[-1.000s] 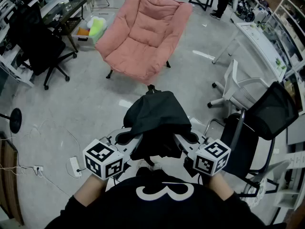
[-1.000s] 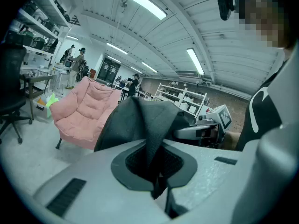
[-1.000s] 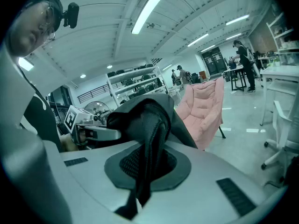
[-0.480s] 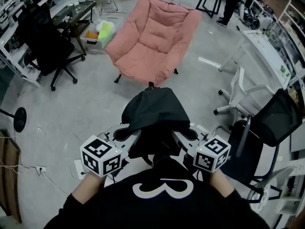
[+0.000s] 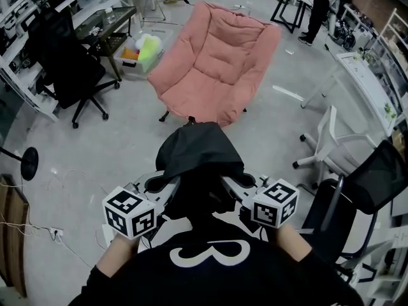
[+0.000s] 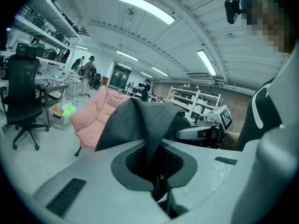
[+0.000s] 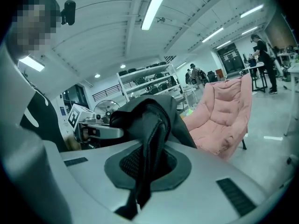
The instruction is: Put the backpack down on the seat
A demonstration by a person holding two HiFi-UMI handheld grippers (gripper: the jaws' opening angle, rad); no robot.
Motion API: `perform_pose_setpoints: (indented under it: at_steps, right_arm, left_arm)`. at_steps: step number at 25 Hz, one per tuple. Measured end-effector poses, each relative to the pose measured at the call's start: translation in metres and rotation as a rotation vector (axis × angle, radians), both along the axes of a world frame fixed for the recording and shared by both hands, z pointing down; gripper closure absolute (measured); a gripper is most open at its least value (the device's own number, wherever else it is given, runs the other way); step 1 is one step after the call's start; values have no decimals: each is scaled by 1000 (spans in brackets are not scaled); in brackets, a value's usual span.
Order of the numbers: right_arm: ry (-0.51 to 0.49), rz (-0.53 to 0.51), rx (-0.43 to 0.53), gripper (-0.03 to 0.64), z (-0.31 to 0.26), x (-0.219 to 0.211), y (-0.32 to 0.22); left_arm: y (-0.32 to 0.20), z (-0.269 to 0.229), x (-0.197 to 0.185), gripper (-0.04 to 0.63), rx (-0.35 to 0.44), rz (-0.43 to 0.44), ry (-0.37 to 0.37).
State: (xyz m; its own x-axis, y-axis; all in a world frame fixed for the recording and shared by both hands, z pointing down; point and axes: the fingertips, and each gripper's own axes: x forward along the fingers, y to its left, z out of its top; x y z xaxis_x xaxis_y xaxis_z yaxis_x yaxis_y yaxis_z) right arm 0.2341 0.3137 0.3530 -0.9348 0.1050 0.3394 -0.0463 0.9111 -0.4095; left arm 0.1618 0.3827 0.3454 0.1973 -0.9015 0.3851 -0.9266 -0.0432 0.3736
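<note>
The backpack [image 5: 199, 152] is matt black cloth; the seat [image 5: 217, 62] is soft, quilted pink fabric; the floor [image 5: 89, 152] is smooth, faintly glossy grey.

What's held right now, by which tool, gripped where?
The black backpack, in both tools. The left tool is shut on a strap-like fold at its left side, the right tool on one at its right side.
</note>
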Motion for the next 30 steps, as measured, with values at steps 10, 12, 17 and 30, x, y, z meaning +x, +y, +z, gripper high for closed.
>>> perform_pose_setpoints:
  at_steps: [10,12,17,30]
  right_arm:
    - [27,-78,-52,606,16,-131,-99]
    - [26,-78,-62,606,21,-153,-120]
    - [21,-53,-80,606,33,-193,-177]
    - [-13,65,-25,606,17,-224,-262]
  left_arm:
    - [-93,14,-123,584,-62,-74,48]
    - [-116,19,-146,584,-72,-75,46]
    - [-174,29,-189,584,-92,-52,16]
    - [-266,13,-227,584,-53,43,-60]
